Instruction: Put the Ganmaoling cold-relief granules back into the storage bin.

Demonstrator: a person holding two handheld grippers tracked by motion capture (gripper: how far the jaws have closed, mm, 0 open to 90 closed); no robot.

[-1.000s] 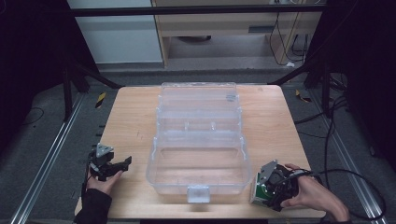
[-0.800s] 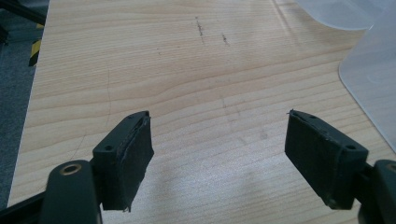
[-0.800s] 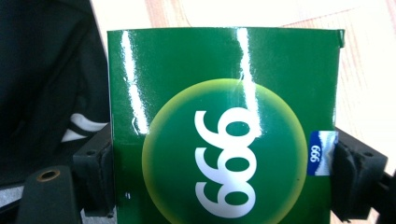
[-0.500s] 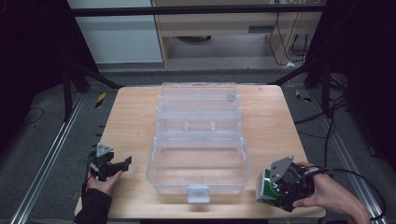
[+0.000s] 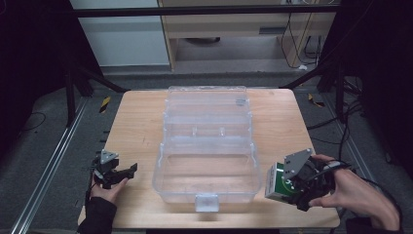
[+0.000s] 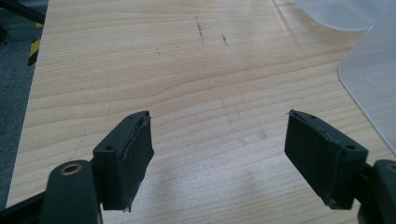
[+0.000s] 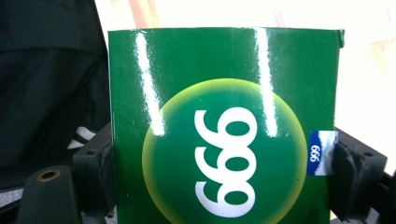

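Green box (image 7: 224,126) with the white "999" on it sits tight between the two black pads of your right gripper (image 5: 286,183). The pads squeeze its two sides, so you are holding it. From the high view it hangs at the near right corner of the wooden table (image 5: 136,122), just beside the clear plastic case (image 5: 207,168), tipped a bit and not inside it yet.

Watch the shiny sides of the box. They look slick, and I think it could slip out if you swing your hand fast or loosen your squeeze. It would drop onto the table or off the near edge, which is close.

Watch the wall of the case too. The box is right next to the case's right wall. If you carry it across too low, I think a corner could bump that wall, push the case along the table, or twist the box in the pads. Lift it well over the rim before you go sideways.

The lid (image 5: 207,105) stands open at the far side, so don't reach too far and knock it.

Your left gripper (image 5: 117,171) rests near the left edge of the table with its pads (image 6: 126,158) wide apart and nothing between them. It is well away from the case, so nothing steadies the case if it gets bumped.
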